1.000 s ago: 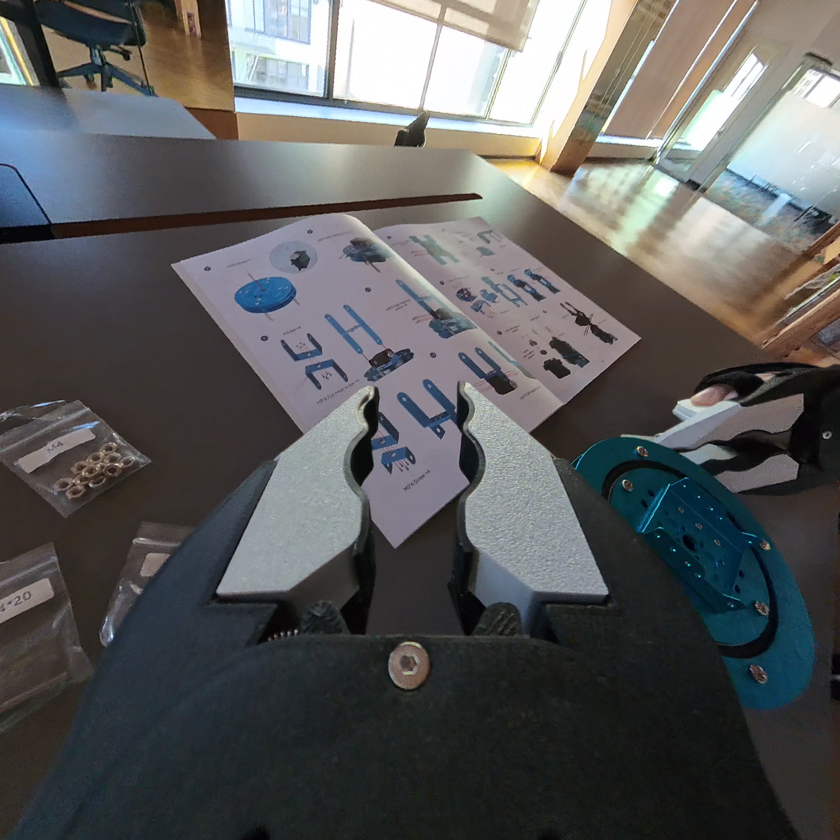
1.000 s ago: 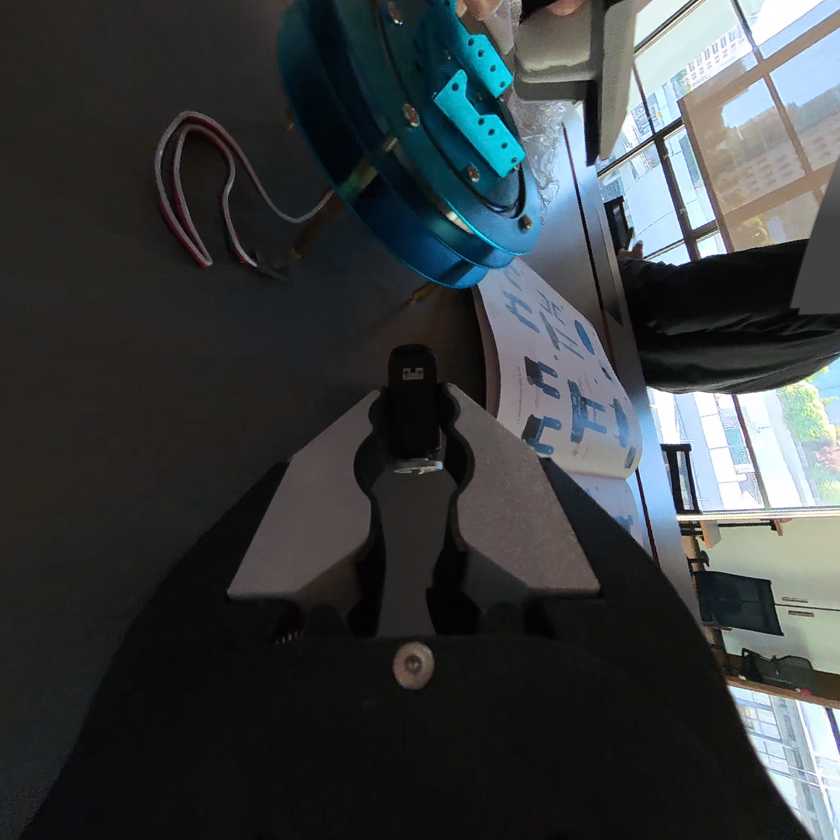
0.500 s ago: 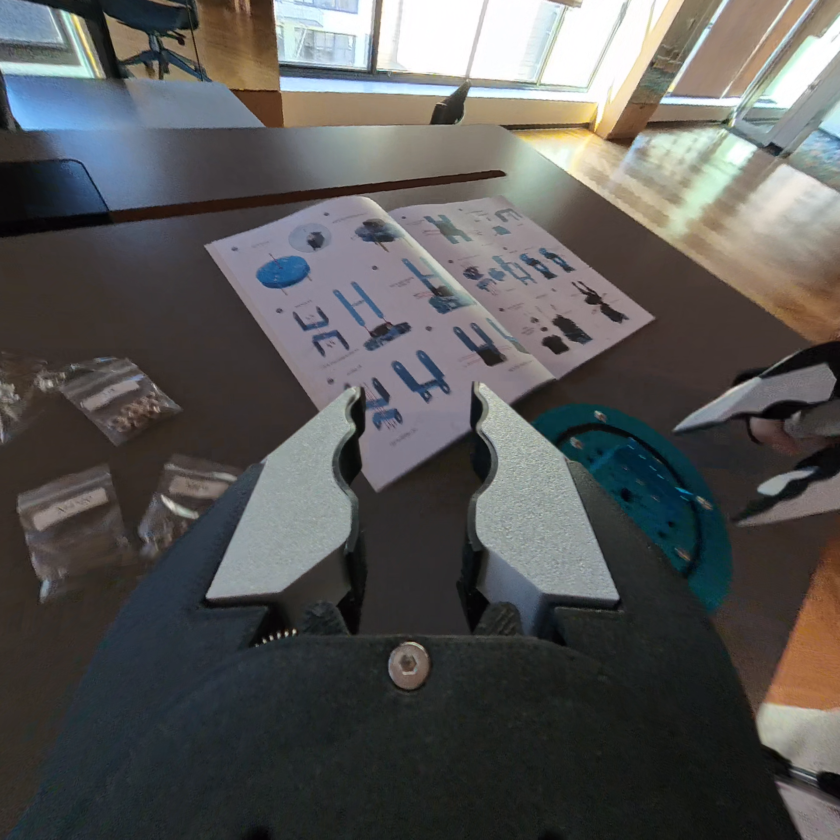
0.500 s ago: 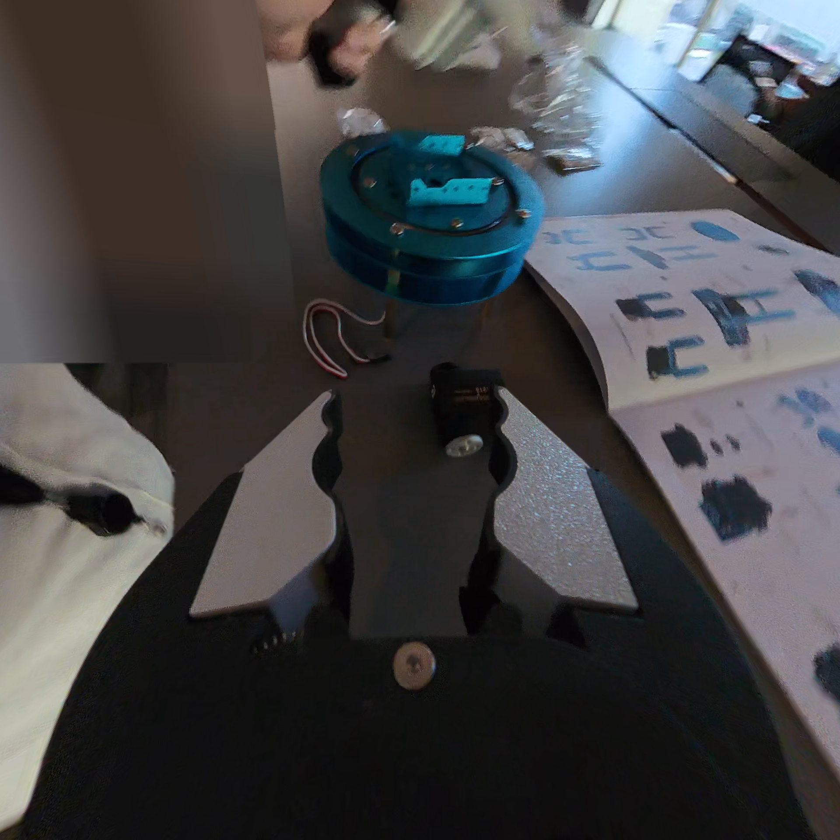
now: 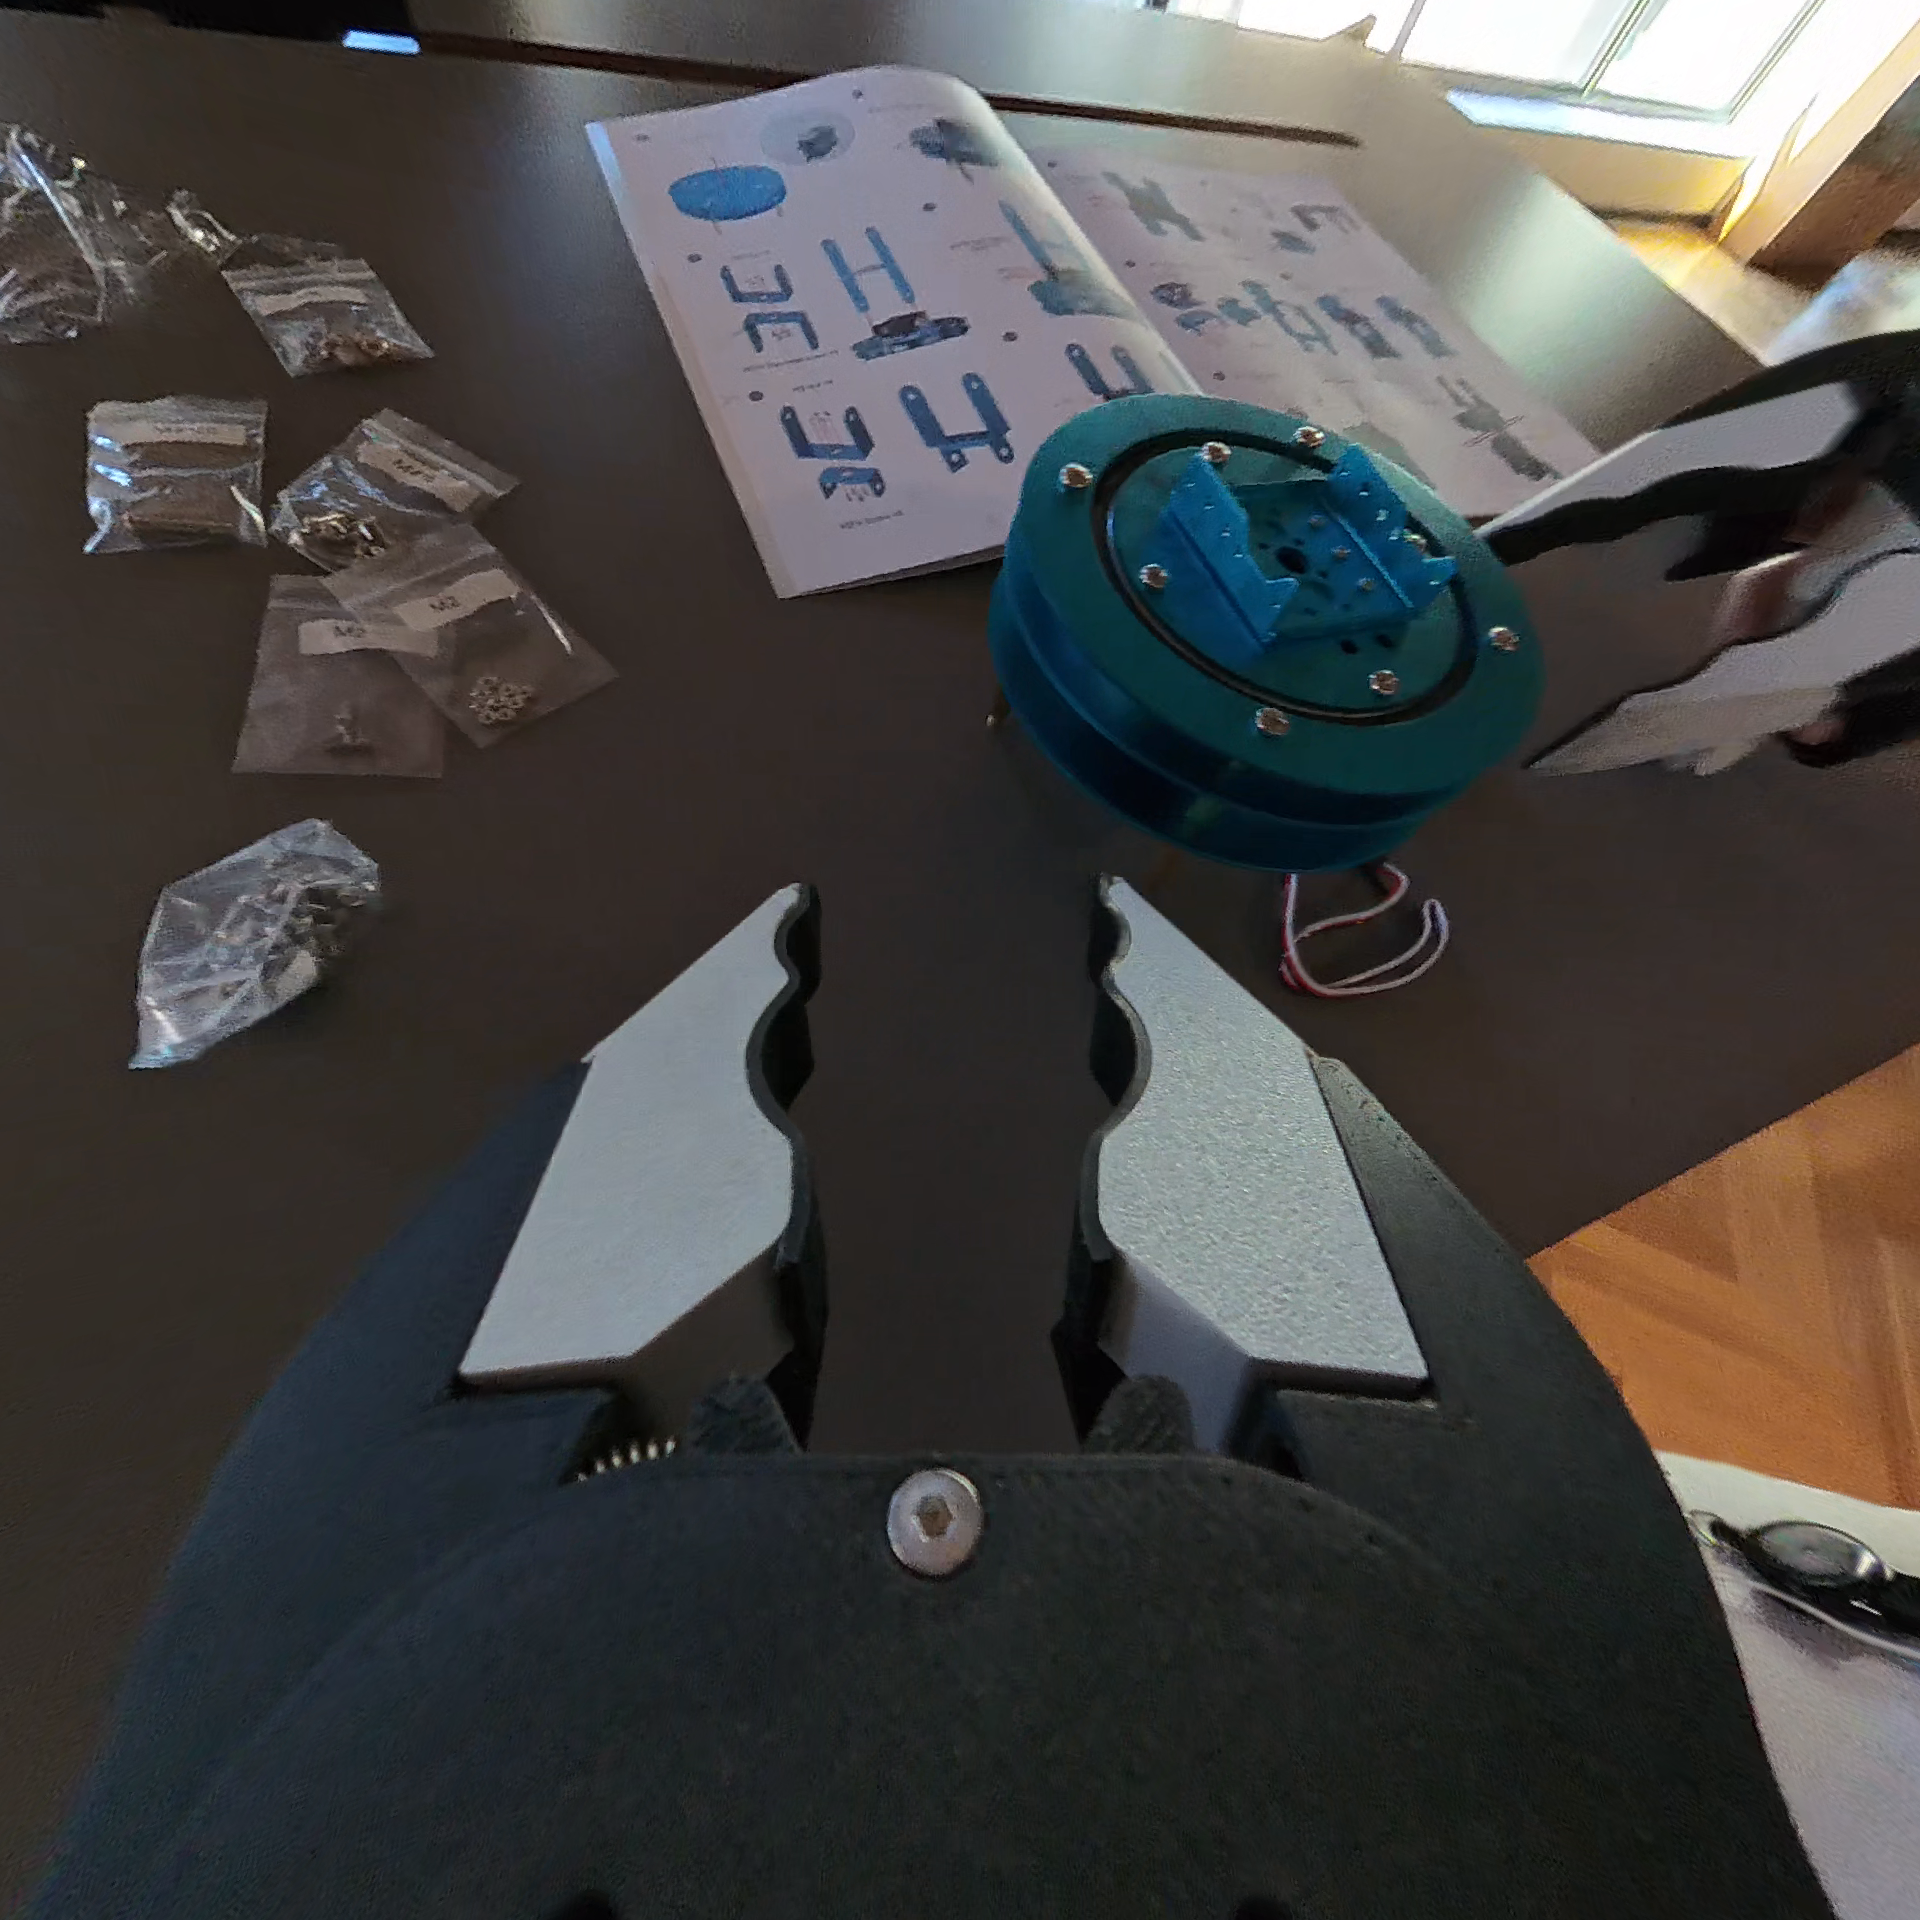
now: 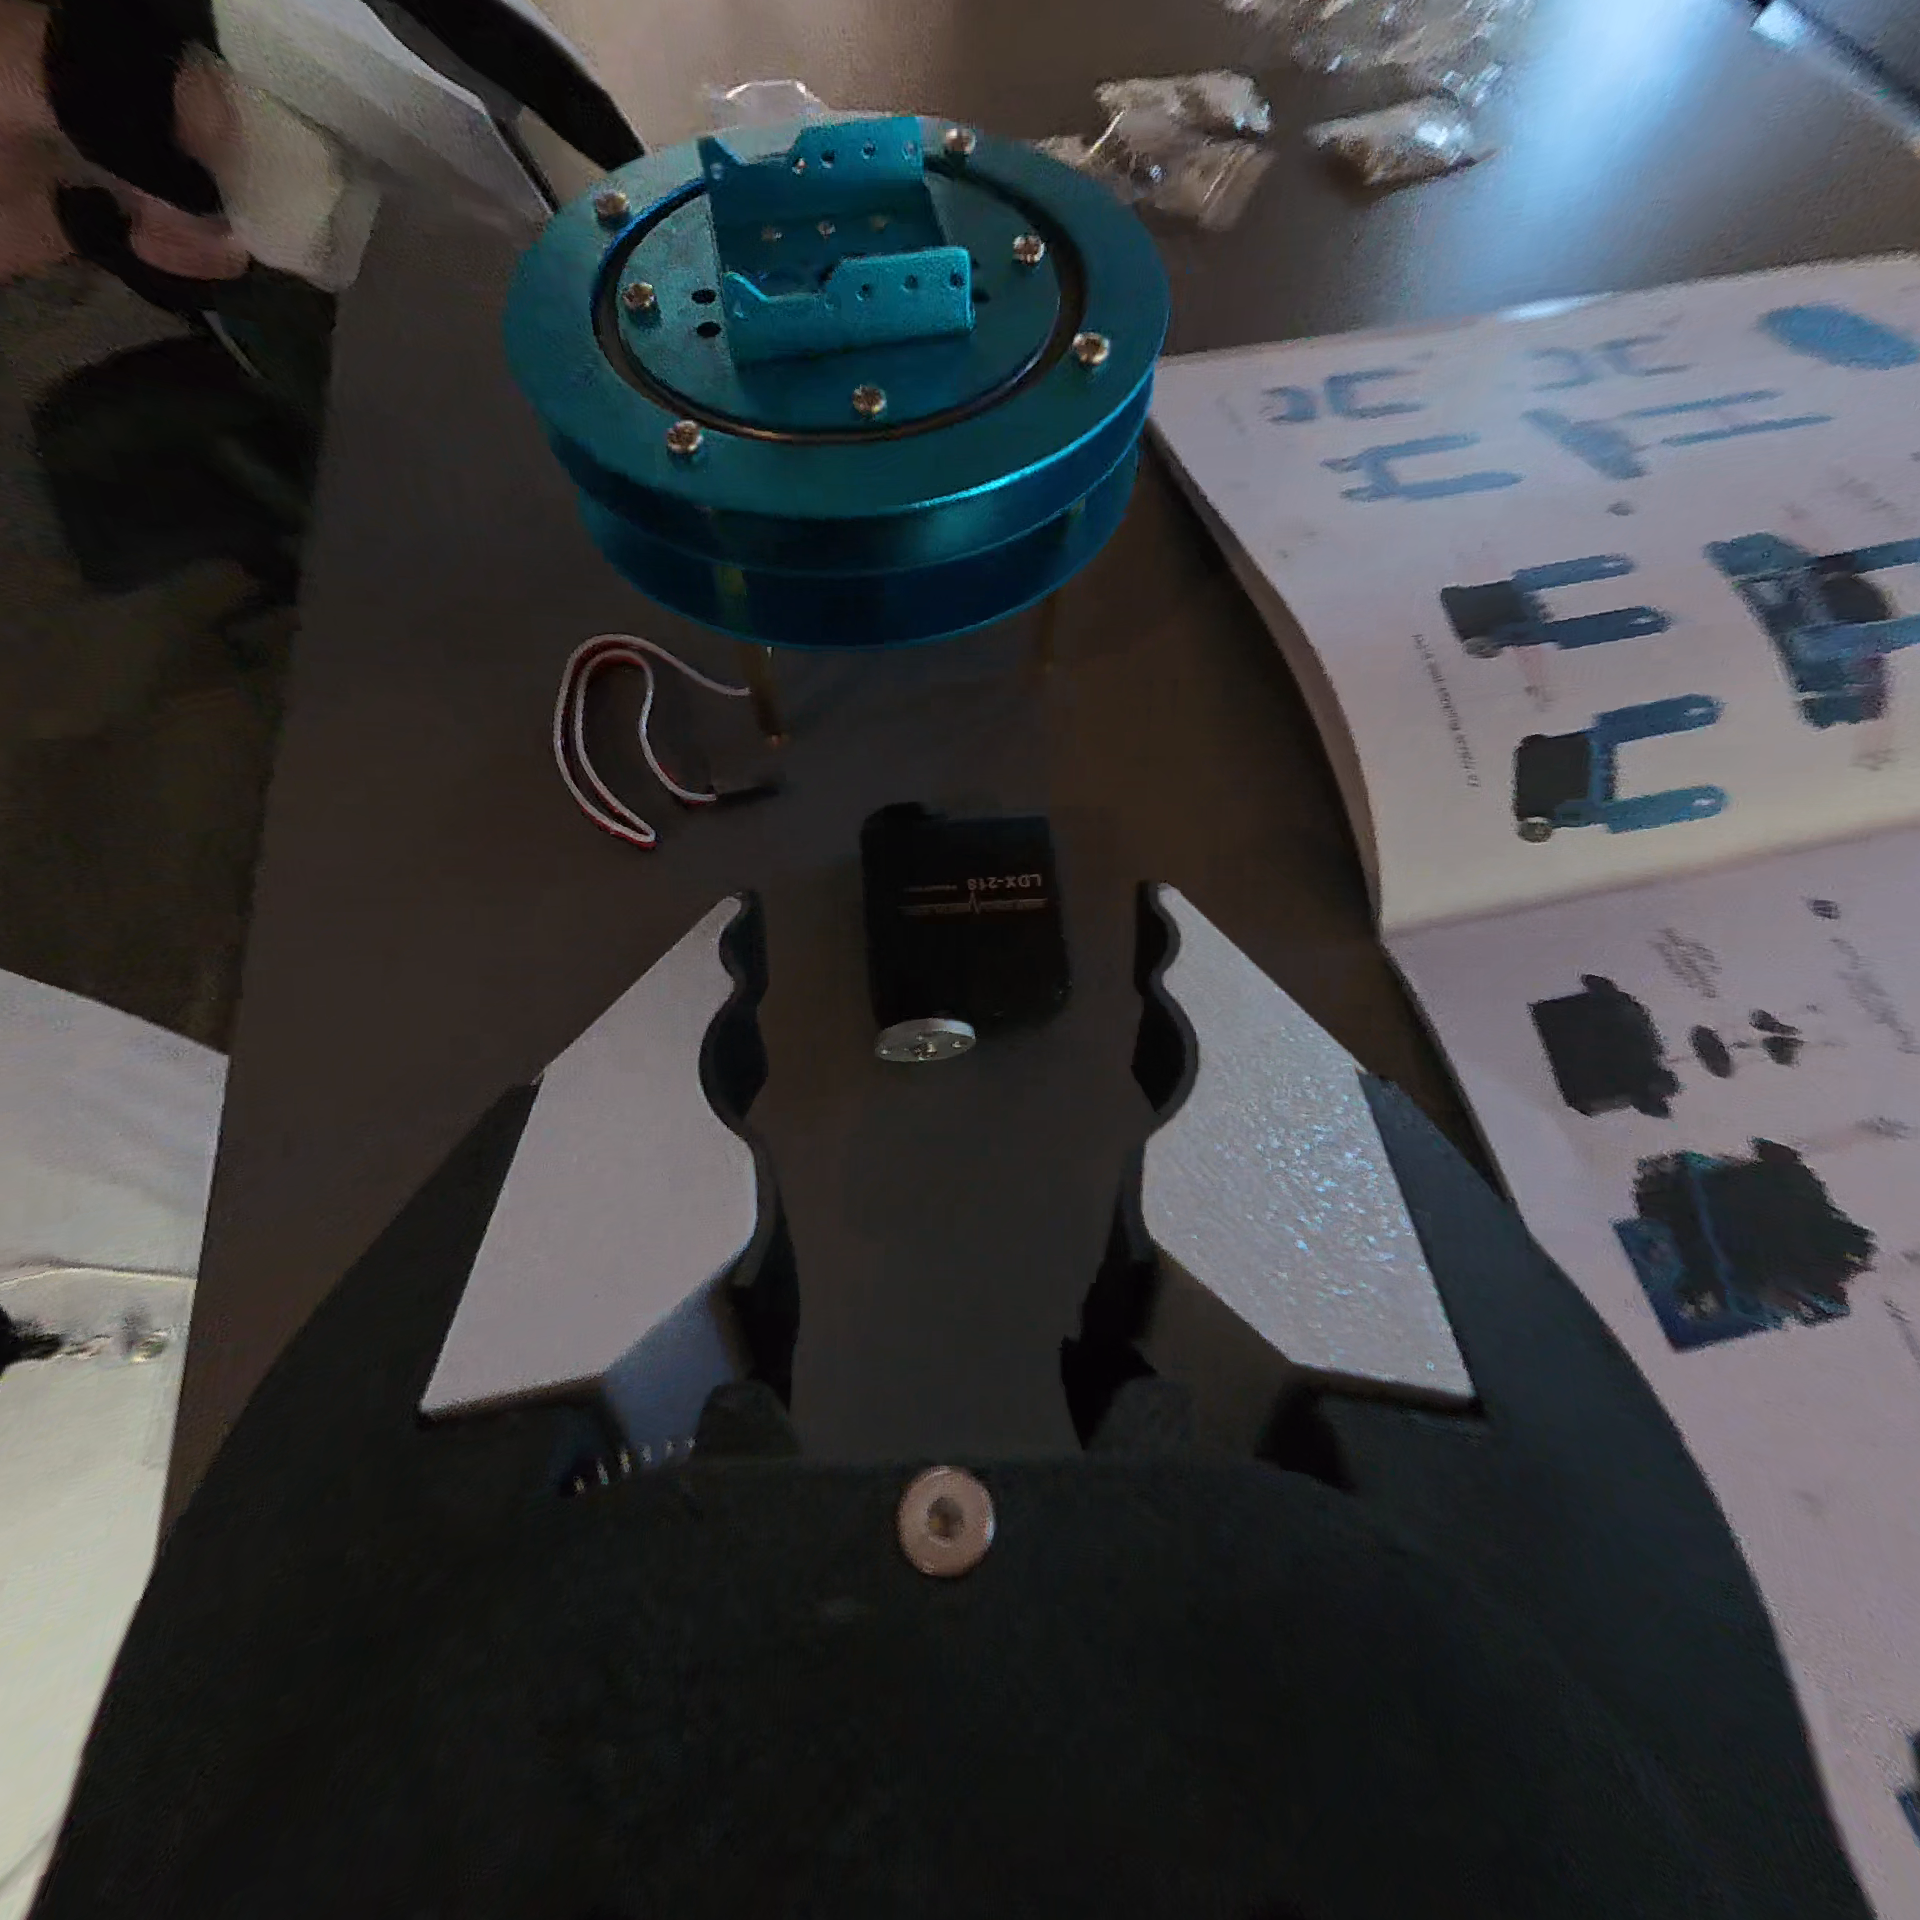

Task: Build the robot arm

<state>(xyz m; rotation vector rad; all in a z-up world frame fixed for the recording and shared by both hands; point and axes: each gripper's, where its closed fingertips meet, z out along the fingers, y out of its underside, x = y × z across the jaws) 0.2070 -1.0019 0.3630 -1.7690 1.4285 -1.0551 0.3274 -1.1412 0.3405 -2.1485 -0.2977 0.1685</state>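
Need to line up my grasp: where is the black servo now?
In the right wrist view, the black servo lies on the table between the open right gripper's fingertips, just short of the blue round base.

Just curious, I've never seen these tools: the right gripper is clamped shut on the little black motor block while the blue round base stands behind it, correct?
Not quite. In the right wrist view the right gripper is open, its jaws spread apart, and the black motor block lies loose on the table between the fingertips. The blue round base does stand behind it.

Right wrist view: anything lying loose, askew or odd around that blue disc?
The black servo block lies loose on its side between the open tongs, held by nothing. The red-and-white wire trails loose from under the blue disc. Nothing looks spilled or damaged.
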